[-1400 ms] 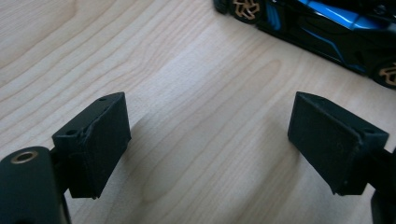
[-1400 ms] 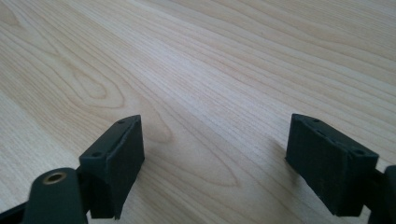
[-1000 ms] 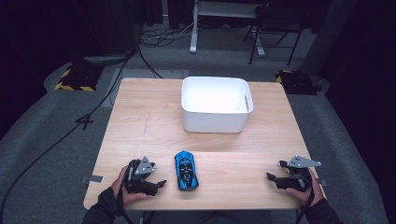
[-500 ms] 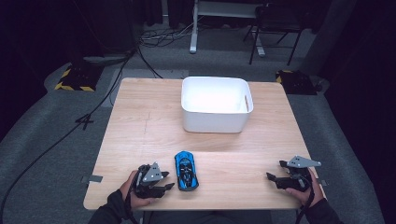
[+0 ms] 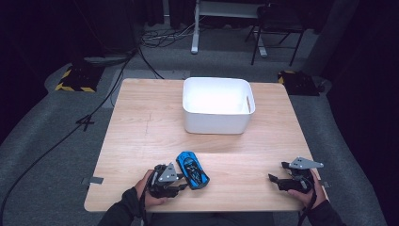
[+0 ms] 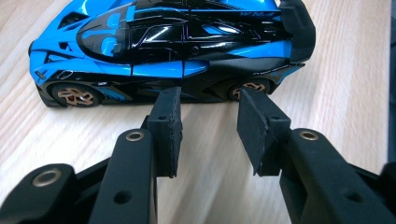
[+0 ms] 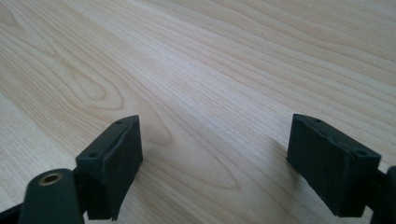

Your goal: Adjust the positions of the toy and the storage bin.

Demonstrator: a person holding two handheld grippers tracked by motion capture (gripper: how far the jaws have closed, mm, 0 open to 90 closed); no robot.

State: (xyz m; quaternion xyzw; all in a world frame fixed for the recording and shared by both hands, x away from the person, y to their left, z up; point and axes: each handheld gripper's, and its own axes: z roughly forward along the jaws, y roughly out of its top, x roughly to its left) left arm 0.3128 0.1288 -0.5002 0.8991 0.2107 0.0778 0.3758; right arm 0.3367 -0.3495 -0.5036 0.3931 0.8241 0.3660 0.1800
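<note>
A blue and black toy car (image 5: 193, 170) (image 6: 177, 46) lies on the wooden table (image 5: 141, 132) near the front edge, its side facing my left gripper. My left gripper (image 5: 184, 181) (image 6: 209, 107) lies low on the table just left of the car, pointing at it. Its jaws have just been closing and stand a little apart, with only bare wood between them and their tips close to the car's lower side. My right gripper (image 5: 276, 172) (image 7: 215, 140) rests at the front right of the table, open, with only wood between its pads.
A white empty bin (image 5: 219, 125) stands at the middle back of the table. Bare wood lies between the car and the right gripper. Past the table are dark floor, cables (image 5: 117, 70) and stand legs (image 5: 194, 47).
My left gripper slid right, up to the car's side, and its jaws narrowed. The car, the bin and the right gripper have stayed put.
</note>
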